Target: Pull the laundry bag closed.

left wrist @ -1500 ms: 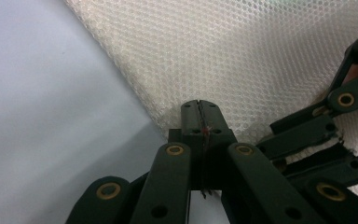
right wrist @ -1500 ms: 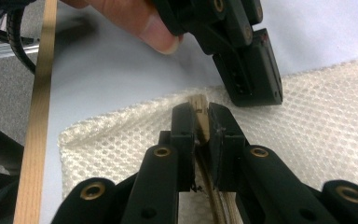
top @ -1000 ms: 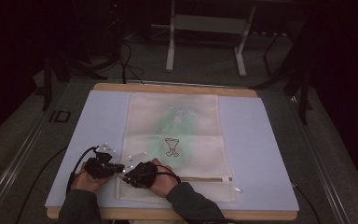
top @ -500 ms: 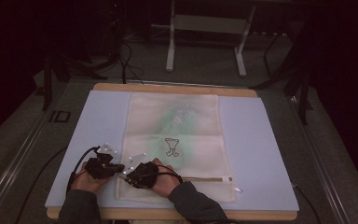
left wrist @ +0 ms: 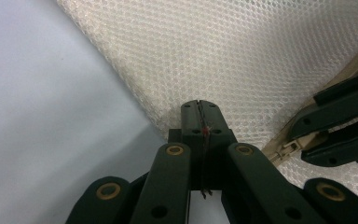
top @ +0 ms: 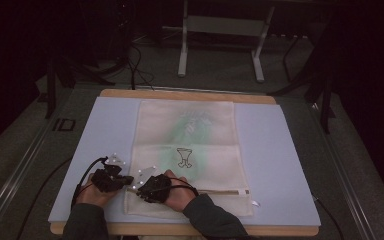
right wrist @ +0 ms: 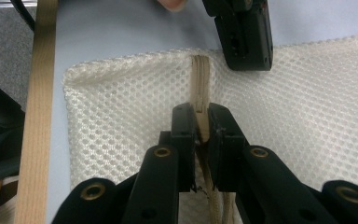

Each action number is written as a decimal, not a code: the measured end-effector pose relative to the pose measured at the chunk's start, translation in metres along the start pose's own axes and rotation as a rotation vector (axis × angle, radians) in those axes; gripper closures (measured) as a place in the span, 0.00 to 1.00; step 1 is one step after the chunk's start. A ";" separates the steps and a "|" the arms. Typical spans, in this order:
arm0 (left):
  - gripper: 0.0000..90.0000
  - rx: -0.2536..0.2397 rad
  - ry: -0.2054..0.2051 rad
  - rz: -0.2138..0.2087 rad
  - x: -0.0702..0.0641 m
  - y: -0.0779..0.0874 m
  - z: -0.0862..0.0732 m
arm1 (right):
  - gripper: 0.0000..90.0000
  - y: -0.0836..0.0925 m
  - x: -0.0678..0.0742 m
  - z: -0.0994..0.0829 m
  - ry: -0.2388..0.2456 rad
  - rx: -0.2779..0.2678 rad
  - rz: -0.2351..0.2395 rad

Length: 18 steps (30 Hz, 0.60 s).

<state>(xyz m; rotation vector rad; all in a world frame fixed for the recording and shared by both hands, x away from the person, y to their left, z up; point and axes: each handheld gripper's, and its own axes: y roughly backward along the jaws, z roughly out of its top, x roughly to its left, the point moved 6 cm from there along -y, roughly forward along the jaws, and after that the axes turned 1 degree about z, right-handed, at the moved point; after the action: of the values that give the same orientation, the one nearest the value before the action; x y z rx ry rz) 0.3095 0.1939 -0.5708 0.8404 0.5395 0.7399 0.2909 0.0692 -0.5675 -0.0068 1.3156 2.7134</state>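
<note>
Clamping the near-left corner edge of the mesh laundry bag (left wrist: 261, 60), the left gripper (left wrist: 199, 112) has its jaws pressed together on the fabric rim, a thin sliver of cloth caught between them. Just beside it at about three o'clock in the high view, the right gripper (right wrist: 200, 123) has its jaws closed on the zipper tape (right wrist: 200, 79), seemingly right at the slider, though the slider itself is hidden between the pads. From there the zipper's long axis runs along the bag's near edge toward three o'clock, ending near the bag's right corner. The bag lies flat on the blue mat (top: 280, 150), long side pointing to twelve o'clock, a small printed figure (top: 183, 156) at its middle. Judging by this, the right hand is the one placed to travel along the zipper toward three o'clock while the left anchors the corner; any drift toward twelve or six would likely bunch the mesh
</note>
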 end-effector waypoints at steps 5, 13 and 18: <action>1.00 0.001 -0.003 0.005 0.000 0.000 0.000 | 0.91 0.004 0.000 -0.002 -0.002 0.003 -0.001; 1.00 -0.003 0.003 0.005 -0.001 0.000 0.000 | 0.91 0.009 -0.001 -0.005 -0.004 0.013 0.000; 1.00 -0.003 0.003 0.004 -0.001 0.000 0.000 | 0.91 0.015 -0.002 -0.009 -0.008 0.024 -0.004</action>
<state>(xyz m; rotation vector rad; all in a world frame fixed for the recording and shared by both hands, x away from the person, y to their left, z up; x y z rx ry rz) 0.3089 0.1937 -0.5708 0.8381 0.5400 0.7455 0.2906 0.0528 -0.5615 0.0033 1.3450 2.6914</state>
